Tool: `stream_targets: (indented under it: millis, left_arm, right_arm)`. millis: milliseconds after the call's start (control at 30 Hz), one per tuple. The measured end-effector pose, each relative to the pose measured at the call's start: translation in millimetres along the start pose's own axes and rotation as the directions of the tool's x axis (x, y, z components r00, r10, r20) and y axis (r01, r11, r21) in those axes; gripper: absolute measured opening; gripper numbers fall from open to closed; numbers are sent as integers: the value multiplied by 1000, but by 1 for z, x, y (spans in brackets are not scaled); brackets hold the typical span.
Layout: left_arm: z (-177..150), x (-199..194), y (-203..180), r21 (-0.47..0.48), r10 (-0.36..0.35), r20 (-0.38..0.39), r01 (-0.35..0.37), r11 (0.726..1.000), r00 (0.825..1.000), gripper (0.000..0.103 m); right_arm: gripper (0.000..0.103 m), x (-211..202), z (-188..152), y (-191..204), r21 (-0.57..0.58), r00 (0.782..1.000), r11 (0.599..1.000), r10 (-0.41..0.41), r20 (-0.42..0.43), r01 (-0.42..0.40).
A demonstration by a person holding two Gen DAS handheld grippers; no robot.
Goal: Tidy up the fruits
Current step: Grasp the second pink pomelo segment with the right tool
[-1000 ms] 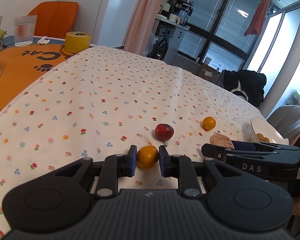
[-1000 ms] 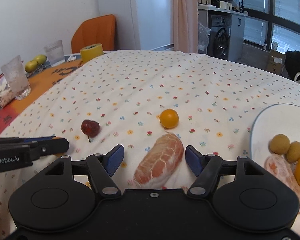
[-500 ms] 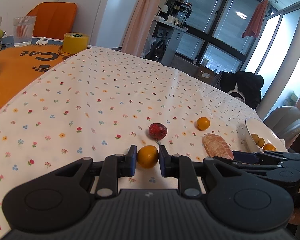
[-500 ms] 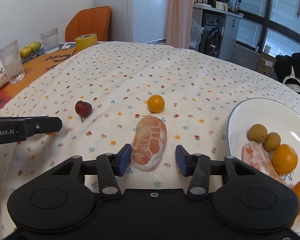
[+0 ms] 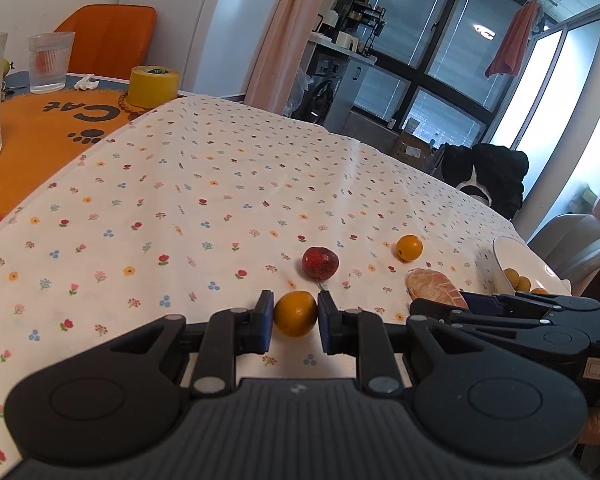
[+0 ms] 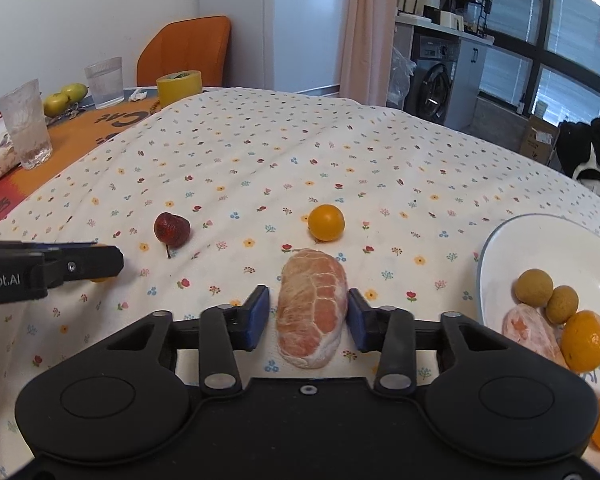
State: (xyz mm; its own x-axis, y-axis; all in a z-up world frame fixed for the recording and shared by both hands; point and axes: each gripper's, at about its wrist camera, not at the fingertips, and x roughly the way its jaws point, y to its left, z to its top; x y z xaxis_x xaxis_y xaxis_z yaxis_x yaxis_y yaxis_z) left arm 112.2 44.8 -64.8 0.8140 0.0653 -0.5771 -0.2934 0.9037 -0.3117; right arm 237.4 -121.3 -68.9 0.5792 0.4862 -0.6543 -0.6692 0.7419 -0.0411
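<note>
Two claws worked the floral worktop: the left claw clenched a small orange fruit, while the right claw closely bracketed a peeled pomelo segment, grip uncertain, beside the white plate.

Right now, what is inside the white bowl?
The white bowl holds two small brownish round fruits, a peeled citrus segment and an orange. Its right part is out of frame.
</note>
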Motion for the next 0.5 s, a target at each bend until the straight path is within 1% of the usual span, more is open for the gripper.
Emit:
stream_targets:
  millis: [200, 233, 267, 333, 500]
  left_arm:
    - [1, -4, -2, 2, -3, 6, 3, 1000, 1000, 21]
    - [1, -5, -4, 4, -4, 8, 4, 1000, 1000, 21]
    - [2, -5, -4, 8, -5, 9, 5, 1000, 1000, 21]
    - [3, -5, -7, 13, -6, 12, 6, 1000, 1000, 21]
    - [5, -7, -17, 30, -16, 18, 15, 999, 1000, 21]
  right_arm:
    - [31, -6, -1, -3, 11, 1000, 1000, 22, 4, -22]
    - [30, -7, -2, -3, 11, 1000, 1000, 23, 7, -23]
    - [26, -10, -2, -3, 12, 1000, 1000, 22, 16, -23]
    - [25, -14, -1, -6, 22, 999, 999, 26, 23, -26]
    - [24, -23, -2, -13, 35, 998, 999, 40, 37, -41]
